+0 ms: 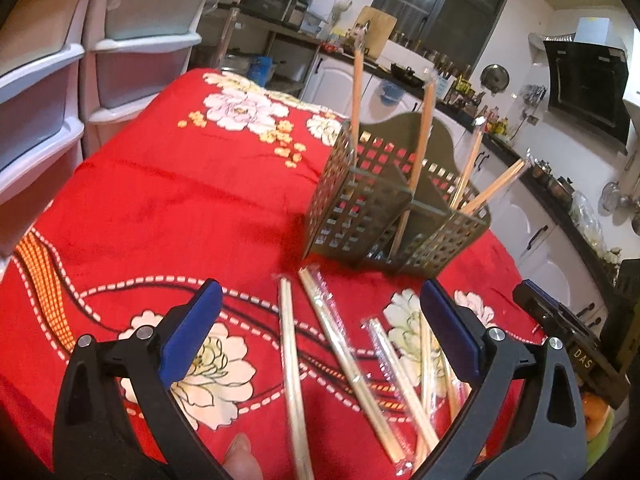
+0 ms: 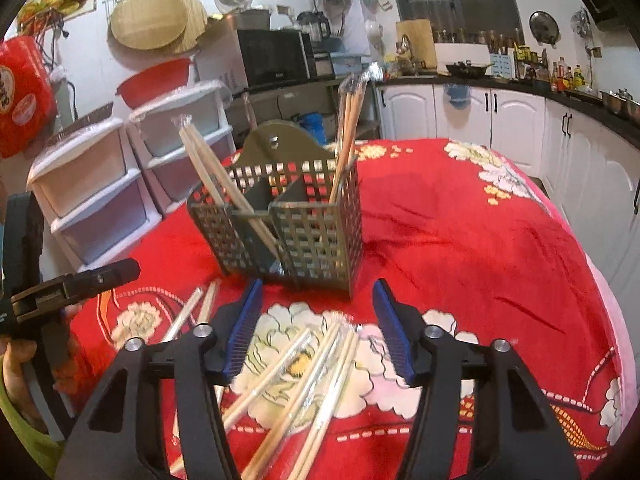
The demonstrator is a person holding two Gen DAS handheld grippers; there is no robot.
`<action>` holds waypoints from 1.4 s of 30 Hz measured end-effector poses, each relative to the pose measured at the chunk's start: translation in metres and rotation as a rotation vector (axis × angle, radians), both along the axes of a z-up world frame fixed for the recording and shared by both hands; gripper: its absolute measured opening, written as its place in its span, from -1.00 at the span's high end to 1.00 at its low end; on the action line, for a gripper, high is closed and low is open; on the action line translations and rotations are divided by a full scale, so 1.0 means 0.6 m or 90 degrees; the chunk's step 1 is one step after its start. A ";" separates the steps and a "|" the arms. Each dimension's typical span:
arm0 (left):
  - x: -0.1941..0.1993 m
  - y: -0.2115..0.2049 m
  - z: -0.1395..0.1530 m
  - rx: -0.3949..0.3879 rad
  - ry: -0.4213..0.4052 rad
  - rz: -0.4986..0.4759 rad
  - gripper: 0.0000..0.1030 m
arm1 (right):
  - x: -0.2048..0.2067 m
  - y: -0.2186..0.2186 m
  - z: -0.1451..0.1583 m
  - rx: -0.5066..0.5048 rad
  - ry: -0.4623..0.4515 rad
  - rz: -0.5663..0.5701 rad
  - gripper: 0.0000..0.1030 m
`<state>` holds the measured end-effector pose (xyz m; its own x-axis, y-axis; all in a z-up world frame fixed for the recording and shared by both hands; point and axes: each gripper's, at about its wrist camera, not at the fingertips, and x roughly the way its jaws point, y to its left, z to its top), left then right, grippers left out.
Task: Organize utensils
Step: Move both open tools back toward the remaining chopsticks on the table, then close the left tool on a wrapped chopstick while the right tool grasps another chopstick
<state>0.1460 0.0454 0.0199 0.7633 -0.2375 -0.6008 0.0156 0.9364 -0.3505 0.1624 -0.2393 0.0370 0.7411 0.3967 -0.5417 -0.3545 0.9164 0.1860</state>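
Note:
A grey perforated utensil holder (image 1: 394, 208) with compartments stands on the red floral cloth (image 1: 168, 208) and holds several wrapped chopstick pairs upright. It also shows in the right wrist view (image 2: 288, 224). Several plastic-wrapped chopstick pairs (image 1: 344, 364) lie loose on the cloth in front of it. My left gripper (image 1: 320, 332) is open and empty above these loose pairs. My right gripper (image 2: 316, 332) is open and empty over several loose pairs (image 2: 304, 384). Two more pairs (image 2: 192, 312) lie to its left.
White plastic drawer units (image 1: 60, 80) stand at the table's left side. Kitchen cabinets and a counter (image 2: 520, 120) run behind. The right gripper's tip (image 1: 548, 308) shows at the right in the left wrist view. The left gripper (image 2: 76, 284) shows at the left in the right wrist view.

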 end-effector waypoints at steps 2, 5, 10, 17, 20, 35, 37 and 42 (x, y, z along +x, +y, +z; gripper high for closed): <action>0.000 0.002 -0.010 -0.001 0.010 0.000 -0.66 | 0.000 0.002 -0.009 -0.006 0.014 0.004 0.04; -0.001 0.001 -0.020 0.001 0.022 -0.001 -0.52 | 0.001 0.007 -0.023 -0.020 0.032 0.009 0.14; -0.006 -0.002 -0.036 0.009 0.040 -0.006 -0.34 | 0.000 0.013 -0.042 -0.045 0.056 0.010 0.28; -0.008 -0.008 -0.056 0.024 0.067 -0.014 0.03 | 0.004 0.015 -0.069 -0.071 0.095 0.007 0.44; -0.005 -0.009 -0.066 0.030 0.082 -0.018 0.12 | 0.006 0.016 -0.074 -0.068 0.101 0.009 0.48; 0.035 -0.019 -0.096 0.101 0.139 -0.011 0.46 | 0.106 0.050 -0.102 -0.135 0.135 0.018 0.50; 0.043 -0.021 -0.097 0.113 0.142 -0.012 0.46 | 0.120 0.051 -0.109 -0.135 0.149 0.025 0.51; 0.068 -0.023 -0.096 0.128 0.149 -0.009 0.46 | 0.137 0.054 -0.124 -0.132 0.167 0.039 0.51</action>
<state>0.1865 0.0316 -0.0376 0.5964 -0.1054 -0.7957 -0.0309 0.9876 -0.1540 0.2446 -0.2068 -0.0374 0.5438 0.2974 -0.7848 -0.3751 0.9226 0.0897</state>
